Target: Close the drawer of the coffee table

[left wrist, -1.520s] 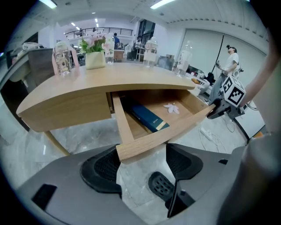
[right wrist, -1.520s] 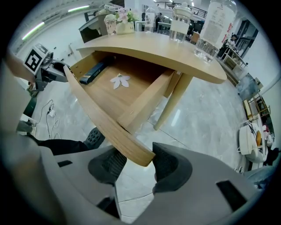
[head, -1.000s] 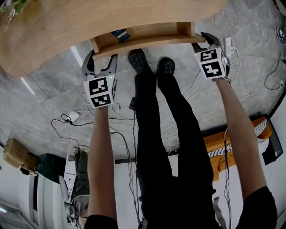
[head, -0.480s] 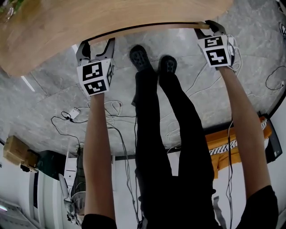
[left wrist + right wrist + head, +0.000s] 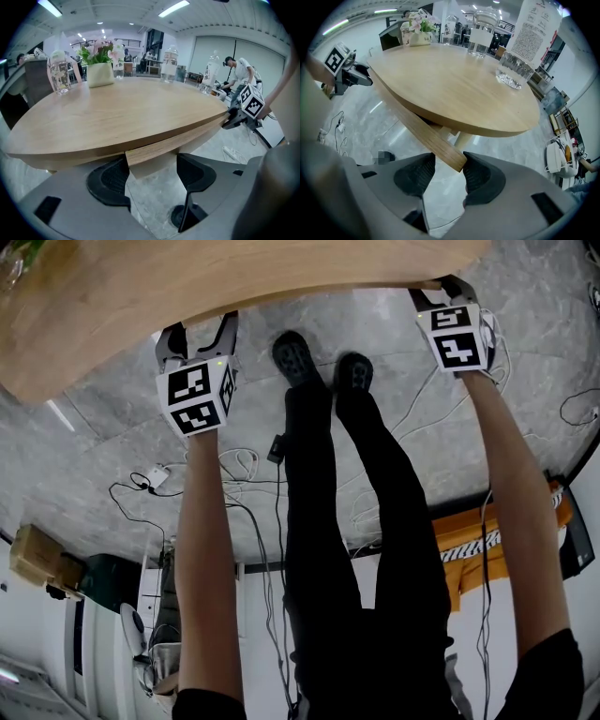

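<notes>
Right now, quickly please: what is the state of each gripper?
Left gripper: open, drawer front end between its fingers.
Right gripper: open, the other end between its fingers.

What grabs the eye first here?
The wooden tabletop fills the head view's top, with the drawer front tucked just under its edge. The left gripper and right gripper sit at its two ends, fingers apart. Black-clad legs stand between the arms.

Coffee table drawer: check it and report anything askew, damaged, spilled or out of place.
Nothing stands out. The drawer front runs parallel to the tabletop edge, tucked beneath it, with one end between the open jaws of the left gripper and the other between those of the right gripper. The flower pot and bottle stand upright; nothing is spilled.
</notes>
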Demonstrator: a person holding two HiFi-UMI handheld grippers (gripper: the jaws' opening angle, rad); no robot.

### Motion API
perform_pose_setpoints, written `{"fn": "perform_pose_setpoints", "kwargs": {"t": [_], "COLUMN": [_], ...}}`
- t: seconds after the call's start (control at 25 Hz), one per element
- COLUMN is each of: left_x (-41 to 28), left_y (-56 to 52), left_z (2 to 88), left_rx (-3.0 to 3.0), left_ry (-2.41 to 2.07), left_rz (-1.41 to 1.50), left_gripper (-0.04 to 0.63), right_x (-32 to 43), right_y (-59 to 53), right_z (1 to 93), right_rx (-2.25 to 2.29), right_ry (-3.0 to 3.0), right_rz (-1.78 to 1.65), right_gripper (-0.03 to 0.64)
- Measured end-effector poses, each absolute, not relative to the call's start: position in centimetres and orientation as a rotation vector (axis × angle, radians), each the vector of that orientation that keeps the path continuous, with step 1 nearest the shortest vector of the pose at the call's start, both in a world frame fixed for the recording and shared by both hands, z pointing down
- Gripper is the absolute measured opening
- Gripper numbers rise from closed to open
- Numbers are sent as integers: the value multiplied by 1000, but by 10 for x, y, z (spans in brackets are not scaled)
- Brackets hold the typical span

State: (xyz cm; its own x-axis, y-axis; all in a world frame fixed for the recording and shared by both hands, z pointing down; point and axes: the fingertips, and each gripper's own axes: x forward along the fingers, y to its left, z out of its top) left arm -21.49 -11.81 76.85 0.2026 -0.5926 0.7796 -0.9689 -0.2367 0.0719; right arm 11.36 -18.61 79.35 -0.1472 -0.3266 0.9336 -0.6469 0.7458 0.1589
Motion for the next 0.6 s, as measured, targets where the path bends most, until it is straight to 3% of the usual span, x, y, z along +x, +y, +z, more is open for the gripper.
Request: {"fn": "perform_pose_setpoints", "kwargs": {"t": [0.6], "left_x": [-218], "left_y": [-123], "left_z": [772], "left_rx": [1888], "left_ry": [-1533], "left_rz": [861], "left_gripper": [333], "right_x": [116], "right_y": [-192], "right_z": [789], "right_rx": [890], "right_ry": [-1718], "right_rz": [377], "right_gripper": [183]}}
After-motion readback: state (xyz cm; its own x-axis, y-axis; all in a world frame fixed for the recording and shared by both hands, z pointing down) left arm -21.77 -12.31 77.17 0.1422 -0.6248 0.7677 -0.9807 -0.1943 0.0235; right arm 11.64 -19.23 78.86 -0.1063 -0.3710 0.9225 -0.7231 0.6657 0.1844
